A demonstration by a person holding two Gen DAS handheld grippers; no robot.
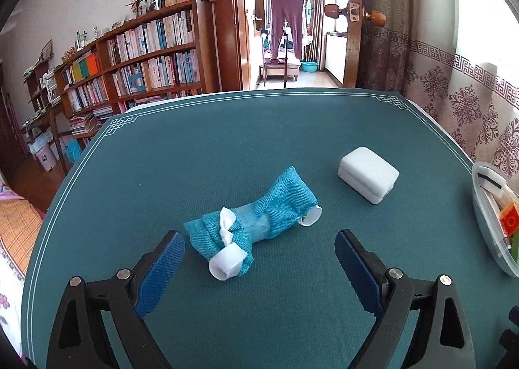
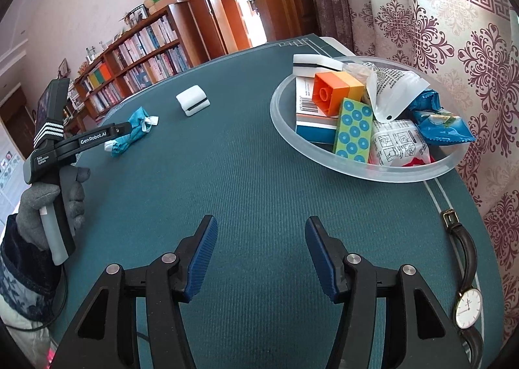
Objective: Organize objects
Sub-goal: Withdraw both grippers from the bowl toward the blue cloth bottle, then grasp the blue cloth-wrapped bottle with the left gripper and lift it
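On the desk (image 2: 246, 155): 1 cloth roll (image 1: 256, 223), 1 foam block (image 1: 368, 174), 1 watch (image 2: 467, 304), 1 bowl (image 2: 324, 155). In the bowl: 1 orange brick (image 2: 327, 95), 1 dotted block (image 2: 353, 129), 1 box (image 2: 308, 122), 2 blue packets (image 2: 444, 129). 2 tongs (image 1: 259, 249) (image 2: 259, 239).

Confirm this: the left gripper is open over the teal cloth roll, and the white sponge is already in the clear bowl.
Not quite. The white sponge lies on the green mat, outside the clear bowl, as the left wrist view shows. The left gripper is indeed open over the teal cloth roll.
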